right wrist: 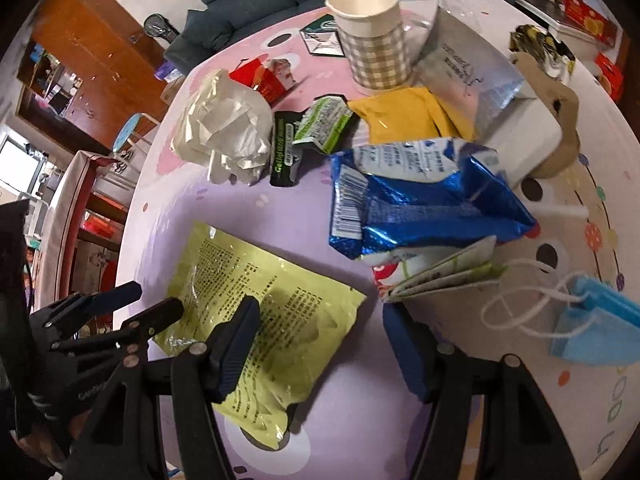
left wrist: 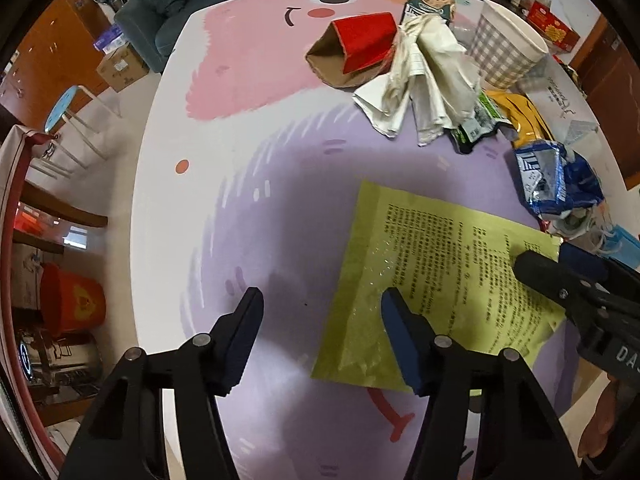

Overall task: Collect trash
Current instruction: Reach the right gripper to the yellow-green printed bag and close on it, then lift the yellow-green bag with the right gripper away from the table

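We treat the yellow-green packet (right wrist: 264,312) as the item in hand. It lies flat on the desk (left wrist: 248,128), at the near edge, apart from the main pile of trash. We judge it to be light, thin and limp: a printed film pouch with a glossy, crinkled surface that will slide on the smooth desk cover and fold when lifted.

Both grippers stand released, jaws apart and holding nothing. The left gripper (left wrist: 322,340) hovers at the packet's left margin, with 1 finger over the film and the other over bare desk. The right gripper (right wrist: 320,344) straddles the packet's right corner in the same way.

Recommended hold: we take the packet at a free corner or edge, where a finger can get under the film. A flat pinch in the middle would likely only press it down. The corner overhanging the desk edge looks the easiest entry.

Other materials in view:
1. Crumpled white tissue (right wrist: 224,136): soft, compressible, graspable anywhere.
2. Blue foil bag (right wrist: 424,204): crinkly, slippery, light.
3. Checked paper cup (right wrist: 374,36): upright, stiff but crushable; hold the wall lightly.
4. Blue face mask (right wrist: 596,320): soft fabric with thin ear loops.
5. Red cardboard sleeve (left wrist: 356,48): stiff, hollow.
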